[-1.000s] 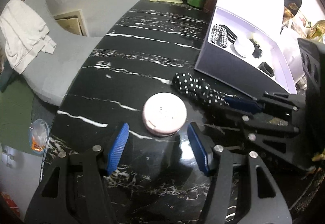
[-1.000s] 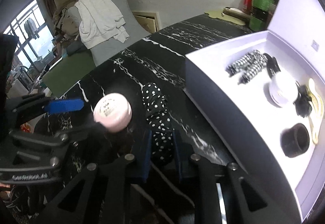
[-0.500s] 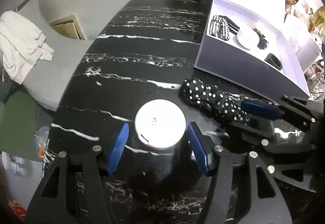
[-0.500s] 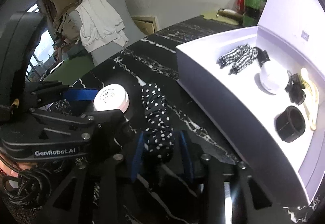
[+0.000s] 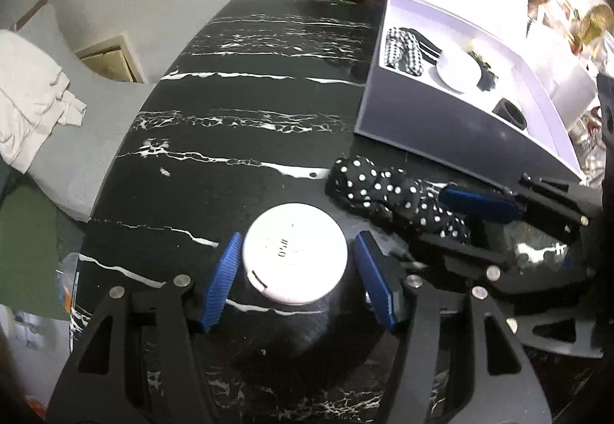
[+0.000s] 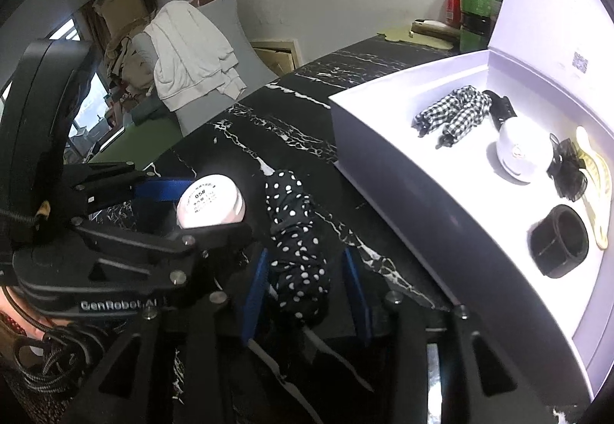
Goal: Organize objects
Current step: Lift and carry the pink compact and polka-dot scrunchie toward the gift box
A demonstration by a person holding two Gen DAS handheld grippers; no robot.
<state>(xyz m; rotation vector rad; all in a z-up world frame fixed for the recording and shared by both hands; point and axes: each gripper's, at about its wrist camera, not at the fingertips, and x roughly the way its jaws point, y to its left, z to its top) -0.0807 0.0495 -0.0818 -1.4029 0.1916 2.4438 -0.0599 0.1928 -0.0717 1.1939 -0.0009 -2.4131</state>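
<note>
While the left claw (image 5: 295, 278) stood open around the pink compact (image 5: 294, 253), its blue pads just beside the rim, the compact sat on the black desk (image 5: 245, 124). Right claw (image 6: 305, 282) was open astride the dotted scrunchie (image 6: 295, 232), which lay beside the compact, near the white box (image 6: 387, 155).

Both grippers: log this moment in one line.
left gripper: open around pink compact | right gripper: open around polka-dot scrunchie | neither lifted

two round compacts (image 5: 294, 253) (image 6: 522, 152), two fabric scrunchies (image 5: 395, 195) (image 6: 454, 113), one black ring (image 6: 559, 240), one open white box (image 6: 387, 143), two grippers (image 5: 297, 280) (image 6: 305, 280).
</note>
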